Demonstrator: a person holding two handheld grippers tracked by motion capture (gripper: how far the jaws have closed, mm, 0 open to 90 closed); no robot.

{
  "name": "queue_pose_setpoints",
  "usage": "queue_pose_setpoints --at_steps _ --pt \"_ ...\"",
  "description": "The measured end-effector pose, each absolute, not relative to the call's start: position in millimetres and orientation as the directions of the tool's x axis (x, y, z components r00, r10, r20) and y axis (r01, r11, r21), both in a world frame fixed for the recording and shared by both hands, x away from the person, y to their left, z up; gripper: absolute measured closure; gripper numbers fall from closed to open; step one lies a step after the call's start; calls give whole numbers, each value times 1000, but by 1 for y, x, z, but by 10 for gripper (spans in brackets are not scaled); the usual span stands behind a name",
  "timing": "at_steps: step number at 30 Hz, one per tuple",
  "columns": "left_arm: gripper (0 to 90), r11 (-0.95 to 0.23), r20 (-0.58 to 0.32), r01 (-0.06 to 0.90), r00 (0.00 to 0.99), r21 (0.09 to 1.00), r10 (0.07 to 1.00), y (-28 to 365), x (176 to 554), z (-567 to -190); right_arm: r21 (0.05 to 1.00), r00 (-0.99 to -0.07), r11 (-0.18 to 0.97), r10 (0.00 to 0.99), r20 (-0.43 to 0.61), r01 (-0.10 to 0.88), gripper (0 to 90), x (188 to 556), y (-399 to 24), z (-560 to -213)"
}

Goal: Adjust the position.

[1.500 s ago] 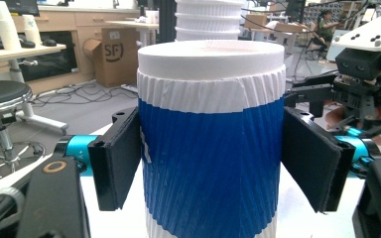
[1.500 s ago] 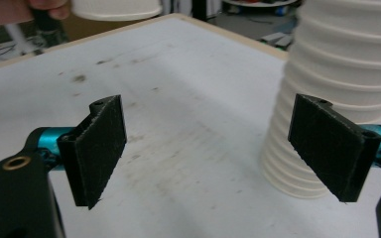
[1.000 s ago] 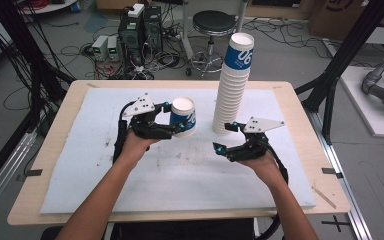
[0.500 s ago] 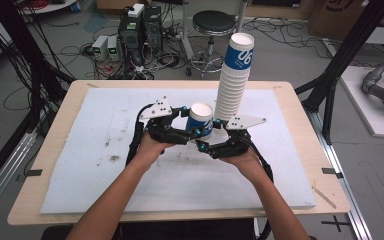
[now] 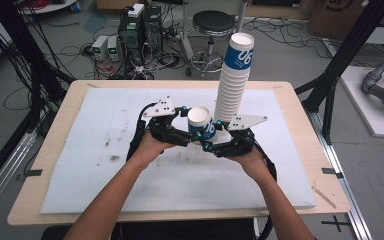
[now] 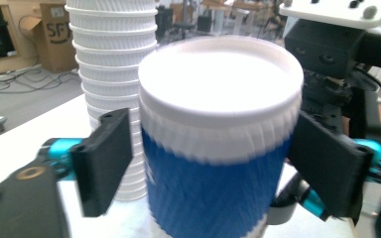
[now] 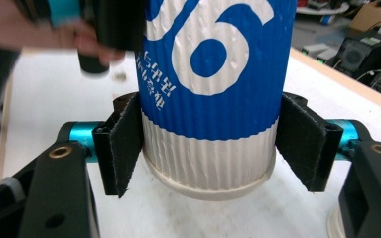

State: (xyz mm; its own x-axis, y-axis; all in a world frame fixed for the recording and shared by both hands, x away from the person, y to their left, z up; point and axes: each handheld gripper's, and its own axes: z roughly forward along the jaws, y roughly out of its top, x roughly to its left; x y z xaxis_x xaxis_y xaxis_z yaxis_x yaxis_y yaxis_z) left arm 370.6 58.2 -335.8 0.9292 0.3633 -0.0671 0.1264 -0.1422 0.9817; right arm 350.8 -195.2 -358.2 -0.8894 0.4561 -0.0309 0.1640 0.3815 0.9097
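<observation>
Two bare forearms are coming in, each hand (image 5: 152, 145) carrying a black gripper (image 5: 182, 125) with flat black pads (image 7: 120, 144), teal joints, a grey three-cornered plate and trailing black cable.

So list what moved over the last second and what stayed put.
The left gripper carried the single cup rightward to the table's middle. The right gripper moved left to meet it, its jaws now against the cup's lower body. The tall cup stack and white mat stayed put.
</observation>
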Motion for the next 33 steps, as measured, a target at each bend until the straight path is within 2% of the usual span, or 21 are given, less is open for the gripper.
queue_pose_setpoints --at_steps 6,7,8,10,13,14,15,17,20,24,25,27,33 --pt "183 -209 -44 116 946 971 322 58 373 -326 888 -901 437 427 -69 139 308 350 -197 -357" --pt "241 -225 -52 117 960 967 275 58 373 -325 882 -905 452 418 -80 130 308 349 -197 -356" --pt "274 -225 -52 117 960 967 275 58 373 -325 879 -906 460 414 -85 128 308 349 -198 -355" --pt "287 -231 -49 110 966 967 253 58 373 -325 872 -909 476 404 -99 117 302 348 -199 -355" --pt "294 -211 -61 119 963 970 262 60 375 -326 891 -905 431 421 -63 139 221 346 -200 -356" --pt "295 -211 -61 119 963 970 262 60 375 -326 891 -905 431 421 -63 139 221 346 -200 -356" --pt "297 -169 -82 126 965 978 250 60 374 -327 909 -894 386 446 -37 155 184 346 -200 -357" --pt "299 -148 -87 126 966 981 244 60 374 -328 915 -893 369 449 -21 164 156 348 -198 -359" --pt "298 -153 -94 134 965 979 245 61 374 -329 915 -897 356 441 15 190 181 351 -195 -362" --pt "281 -171 -116 161 962 972 248 63 374 -330 906 -908 393 418 -23 157 243 351 -198 -360" --pt "249 -216 -40 105 958 971 284 62 371 -329 884 -912 447 406 -61 140 263 350 -198 -359" --pt "177 -214 -47 113 955 970 292 62 372 -327 869 -917 480 389 -88 120 287 350 -199 -357" --pt "194 -246 -80 133 973 960 215 61 374 -329 838 -932 541 332 -144 63 288 347 -198 -348"
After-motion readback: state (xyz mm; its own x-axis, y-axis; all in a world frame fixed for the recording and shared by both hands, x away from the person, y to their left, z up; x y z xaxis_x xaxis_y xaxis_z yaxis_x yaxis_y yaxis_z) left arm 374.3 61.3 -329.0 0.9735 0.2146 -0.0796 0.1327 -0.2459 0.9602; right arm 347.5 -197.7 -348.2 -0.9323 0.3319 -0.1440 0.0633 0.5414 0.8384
